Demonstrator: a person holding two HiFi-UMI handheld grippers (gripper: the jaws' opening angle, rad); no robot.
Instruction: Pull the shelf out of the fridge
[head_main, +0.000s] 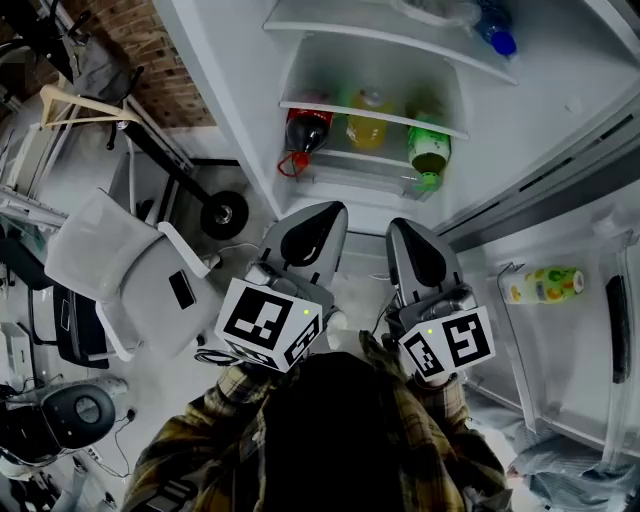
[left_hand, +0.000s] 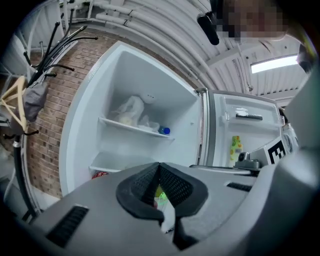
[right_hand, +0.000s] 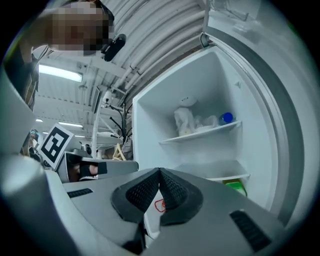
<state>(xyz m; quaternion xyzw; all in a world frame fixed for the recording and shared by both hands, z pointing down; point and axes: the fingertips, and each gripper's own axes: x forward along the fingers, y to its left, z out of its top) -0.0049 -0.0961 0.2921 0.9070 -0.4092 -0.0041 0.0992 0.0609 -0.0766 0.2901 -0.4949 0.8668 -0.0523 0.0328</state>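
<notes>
White plastic fridge shelf (head_main: 372, 113) sat in its slot inside the open white fridge (head_main: 240, 110), just above a red bottle (head_main: 305, 130), a yellow bottle (head_main: 368, 128) and a green bottle (head_main: 430, 150). The left gripper (head_main: 322, 212) and right gripper (head_main: 405, 228) hung side by side before it, pointing inward, their tips short of its front edge. Both pairs of jaws were pressed together, with nothing between the pads.

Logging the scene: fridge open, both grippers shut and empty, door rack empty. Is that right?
No: the door holds a yellow-green bottle, per the head view. The fridge is open; the left gripper and right gripper are shut and empty.
</notes>
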